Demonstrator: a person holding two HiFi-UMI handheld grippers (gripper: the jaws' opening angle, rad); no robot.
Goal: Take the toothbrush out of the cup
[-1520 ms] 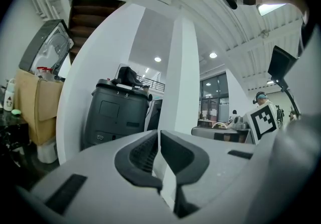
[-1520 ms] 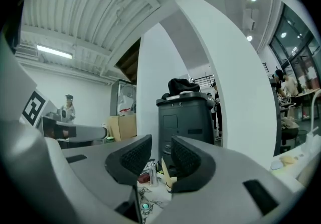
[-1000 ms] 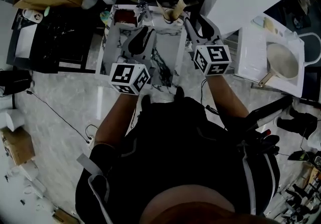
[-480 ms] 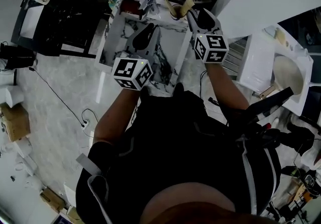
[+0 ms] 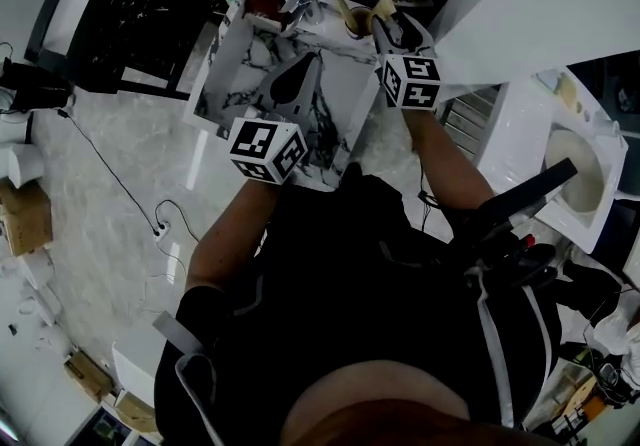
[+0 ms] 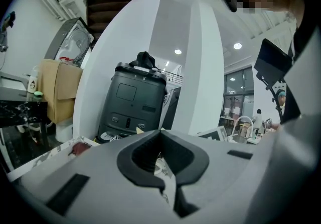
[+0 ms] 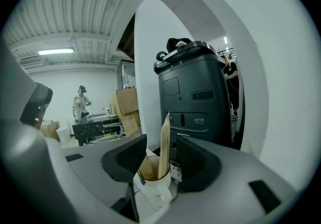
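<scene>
A white cup (image 7: 153, 183) stands at the far edge of the marble table (image 5: 240, 59). Two tan paper-wrapped toothbrushes stick out of it, a tall one (image 7: 164, 142) and a lower one (image 7: 146, 166). My right gripper (image 7: 163, 155) is open wide, its pads on either side of the tall wrapper without pressing it. In the head view the right gripper (image 5: 392, 29) sits right at the cup (image 5: 356, 26). My left gripper (image 5: 298, 74) hovers over the table's middle, shut with nothing in it; in its own view the left gripper (image 6: 160, 133) shows its jaws meeting at the tips.
A metal tap (image 5: 303, 2) and a red item (image 5: 266, 6) stand at the table's far left. A dark grey machine (image 7: 195, 100) rises right behind the cup. A white basin (image 5: 580, 169) is to the right, and a cable (image 5: 120, 189) lies on the floor to the left.
The left jaws have gone from apart to shut. The right gripper has dropped toward the cup, its jaws now around the tall wrapper.
</scene>
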